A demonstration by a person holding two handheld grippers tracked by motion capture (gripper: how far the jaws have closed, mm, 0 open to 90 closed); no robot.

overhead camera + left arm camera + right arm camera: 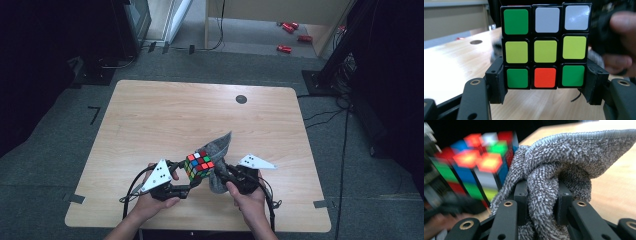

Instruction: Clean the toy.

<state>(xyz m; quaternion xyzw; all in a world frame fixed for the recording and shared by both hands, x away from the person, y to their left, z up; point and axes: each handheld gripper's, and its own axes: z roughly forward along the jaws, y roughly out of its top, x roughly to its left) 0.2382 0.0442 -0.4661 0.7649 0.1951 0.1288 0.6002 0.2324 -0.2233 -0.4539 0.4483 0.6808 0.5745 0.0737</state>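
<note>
Just above the near edge of the tabletop (150, 115), you held the puzzle cube (199, 165) off the wood in your left claw (181, 176), its jaws clamped on the cube's bottom layer from both sides. At the cube's 3 o'clock, your right claw (223, 172) was closed on a bunched fold of the grey cloth (220, 146), which pressed against the cube's side and trailed away toward 12 o'clock.
</note>
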